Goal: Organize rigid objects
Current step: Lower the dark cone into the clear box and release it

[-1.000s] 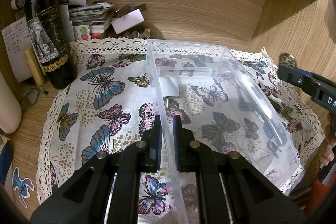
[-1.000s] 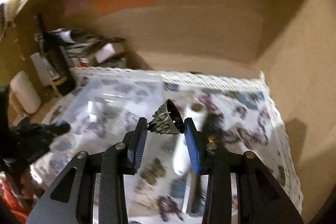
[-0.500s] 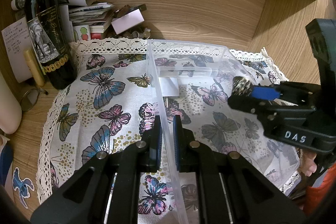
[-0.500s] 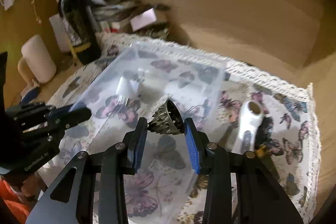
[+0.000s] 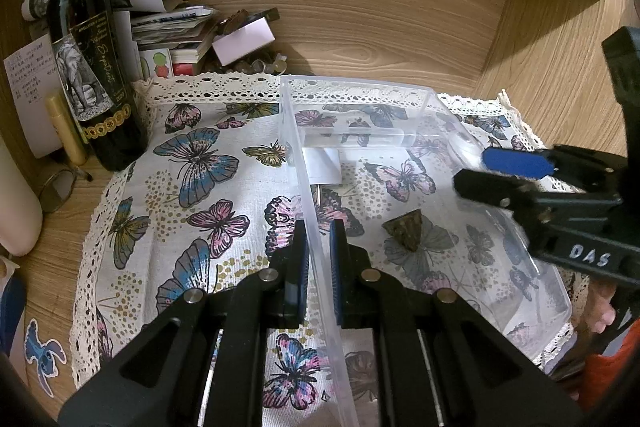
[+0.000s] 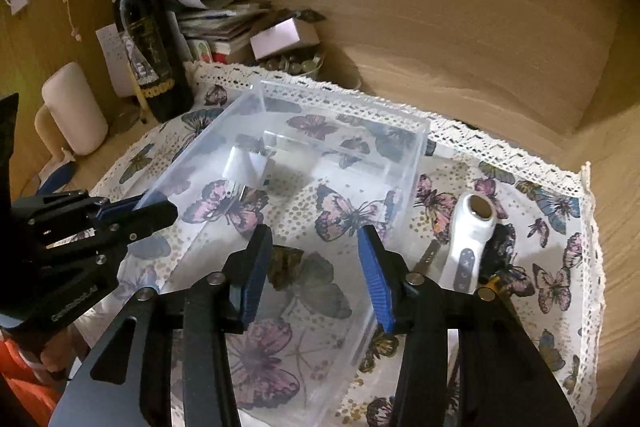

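A small bronze ridged cone (image 5: 406, 229) lies on the floor of the clear plastic box (image 5: 360, 85), free of any grip. My right gripper (image 6: 314, 233) hovers over the box (image 6: 348, 99) with its jaws opening. The cone (image 6: 286, 261) rests below, beside the left finger, and neither pad touches it. My left gripper (image 5: 318, 227) is shut on the box's left side wall, one pad on each face. In the left wrist view the right gripper (image 5: 472, 169) reaches in from the right. A white plug-like block (image 5: 322, 165) also lies in the box.
The box sits on a butterfly-print cloth (image 5: 192, 187) with lace edging. A white tool with a round head (image 6: 474, 227) lies on the cloth right of the box. A wine bottle (image 5: 90, 67), a paper stack (image 5: 172, 27) and a white cylinder (image 6: 74, 107) stand at the back left.
The right gripper carried the cone from the right to over the box, then its jaws spread and the cone dropped onto the box floor. The left gripper stayed clamped on the wall.
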`<state>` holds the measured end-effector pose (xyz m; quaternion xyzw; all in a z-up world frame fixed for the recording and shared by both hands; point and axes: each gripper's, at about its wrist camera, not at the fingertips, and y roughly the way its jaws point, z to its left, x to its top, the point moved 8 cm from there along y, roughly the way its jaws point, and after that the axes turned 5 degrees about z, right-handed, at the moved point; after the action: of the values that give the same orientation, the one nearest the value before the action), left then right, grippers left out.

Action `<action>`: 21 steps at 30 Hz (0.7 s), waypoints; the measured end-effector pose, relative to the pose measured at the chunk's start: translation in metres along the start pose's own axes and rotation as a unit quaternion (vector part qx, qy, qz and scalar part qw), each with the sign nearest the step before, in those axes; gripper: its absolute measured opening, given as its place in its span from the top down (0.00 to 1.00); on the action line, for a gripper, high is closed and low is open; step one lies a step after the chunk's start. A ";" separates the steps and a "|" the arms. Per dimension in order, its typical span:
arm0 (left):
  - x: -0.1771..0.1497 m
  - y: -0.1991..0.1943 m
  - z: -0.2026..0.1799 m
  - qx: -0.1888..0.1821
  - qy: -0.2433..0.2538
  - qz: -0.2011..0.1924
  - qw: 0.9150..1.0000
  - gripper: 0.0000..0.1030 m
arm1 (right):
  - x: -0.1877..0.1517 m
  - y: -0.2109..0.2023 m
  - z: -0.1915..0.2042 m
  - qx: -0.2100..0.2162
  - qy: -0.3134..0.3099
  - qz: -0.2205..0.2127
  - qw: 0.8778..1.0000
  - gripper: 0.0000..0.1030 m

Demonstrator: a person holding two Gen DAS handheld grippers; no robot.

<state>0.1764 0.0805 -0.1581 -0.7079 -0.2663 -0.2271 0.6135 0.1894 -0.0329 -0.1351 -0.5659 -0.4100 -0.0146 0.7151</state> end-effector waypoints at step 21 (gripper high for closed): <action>0.000 0.000 -0.002 0.004 0.002 0.000 1.000 0.91 | -0.057 -0.045 -0.093 -0.111 0.105 -0.007 0.988 0.47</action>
<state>0.1764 0.0786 -0.1580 -0.7050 -0.2657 -0.2275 0.6170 0.1822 -0.1507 -0.1359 -0.6341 -0.3322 -0.1243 0.6871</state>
